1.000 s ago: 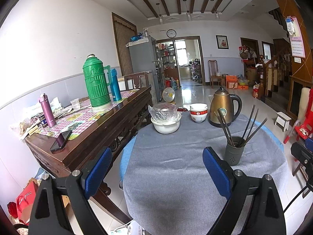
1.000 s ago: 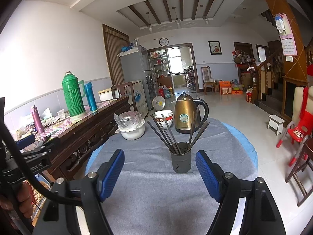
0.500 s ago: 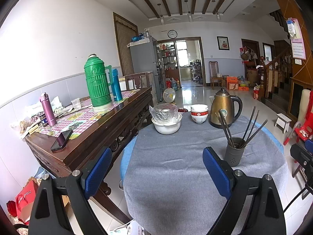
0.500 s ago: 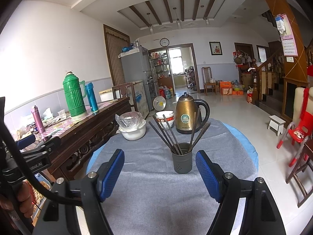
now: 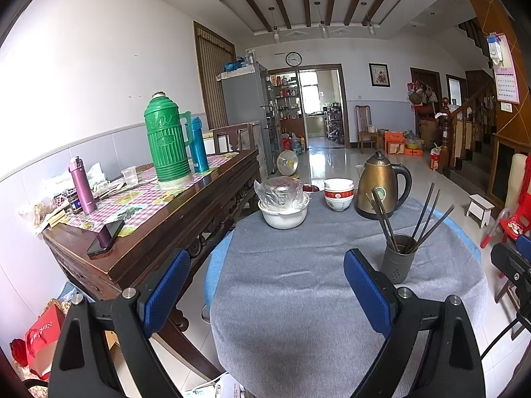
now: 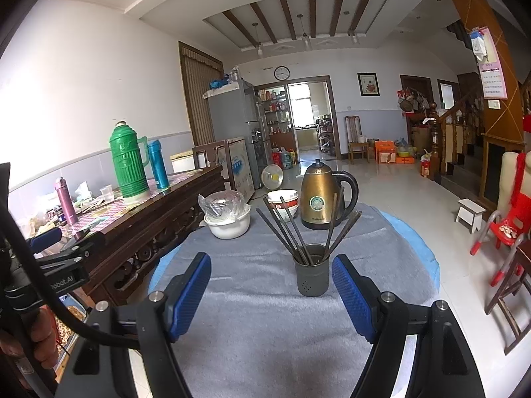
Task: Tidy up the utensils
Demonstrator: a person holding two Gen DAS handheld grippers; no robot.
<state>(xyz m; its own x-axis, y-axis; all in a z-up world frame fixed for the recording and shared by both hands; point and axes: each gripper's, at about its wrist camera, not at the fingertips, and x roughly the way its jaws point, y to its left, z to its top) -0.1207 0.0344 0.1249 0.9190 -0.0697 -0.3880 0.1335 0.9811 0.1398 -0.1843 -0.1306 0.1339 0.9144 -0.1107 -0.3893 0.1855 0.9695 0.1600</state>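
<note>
As both views have crept nearer since a second ago:
Chopsticks (image 6: 300, 232): all standing in holder (image 6: 312, 278), ahead between the right gripper (image 6: 271, 293) jaws.
Left gripper (image 5: 267, 293): holder ahead-right.
Jaws: both apart, empty.

Holder (image 6: 311, 278) stands on the table (image 6: 252, 325), chopsticks (image 6: 288, 232) upright in it, fanned out. Kettle (image 6: 320, 195) behind it; stacked bowls (image 6: 282, 199) left of kettle, covered pot (image 6: 227, 220) further left. Sideboard (image 5: 166, 219) left of table, carrying flasks (image 5: 167, 142) and a phone (image 5: 106, 237)

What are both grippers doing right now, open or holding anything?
Left gripper: open, holding nothing, above the grey cloth.
Right gripper: open, holding nothing, facing the chopstick holder.
</note>
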